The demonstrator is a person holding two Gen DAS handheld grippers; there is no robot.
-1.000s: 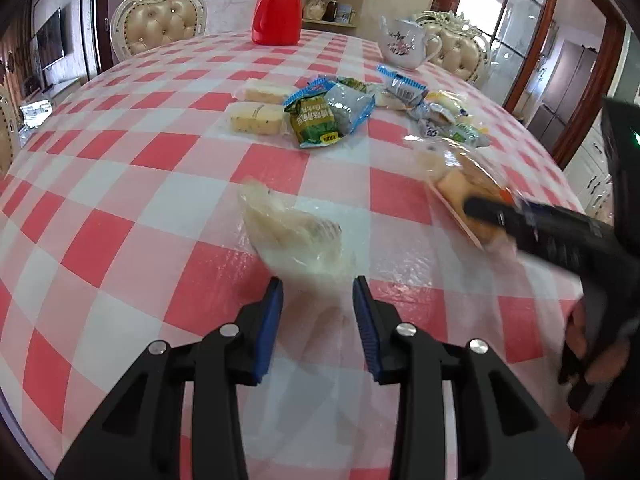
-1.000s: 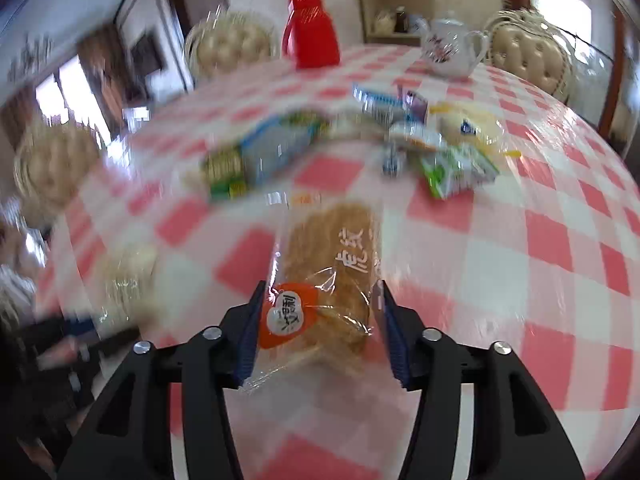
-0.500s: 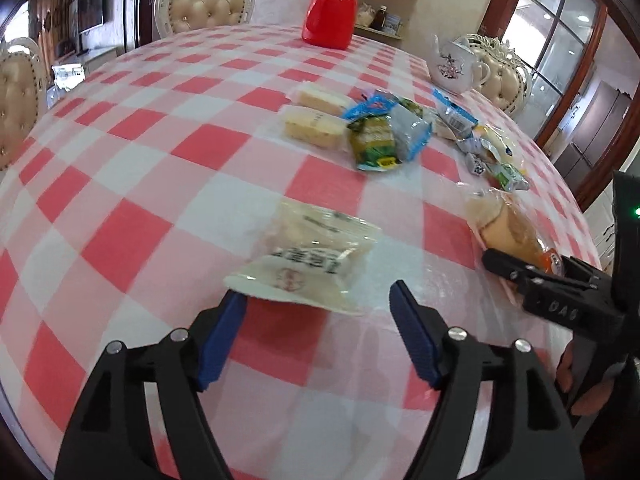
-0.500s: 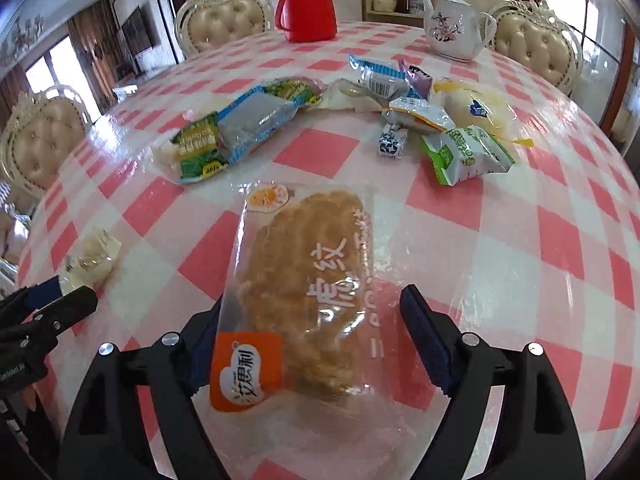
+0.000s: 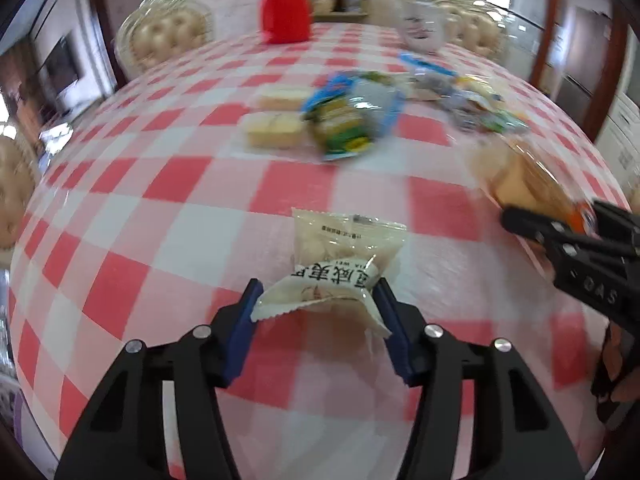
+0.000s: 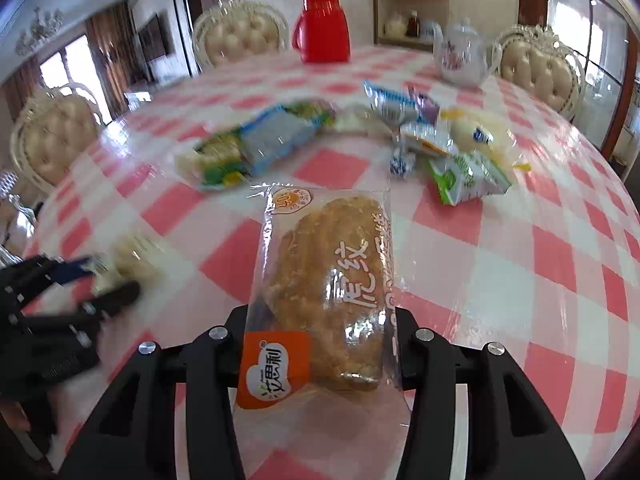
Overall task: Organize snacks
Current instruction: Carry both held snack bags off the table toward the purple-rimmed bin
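Left gripper: jaws had just been closing, blue pads now pinching the near end of the pale snack packet; the wrapper crumpled between them, the rest of it sticking out ahead over the table near its front edge. Black Chinese print on the packet, too creased to read. Right gripper: jaws also just closing, clamped on both long sides of the clear-wrapped bread, its near end between my fingers, far end pointing toward the table's middle. Orange label at the near left corner with white Chinese characters, larger white characters along the wrapper's right side, a small round orange sticker at the far end; I could not make out any brand. Other snacks lay in a blurred cluster mid-table; red jug and teapot sat at the far edge.
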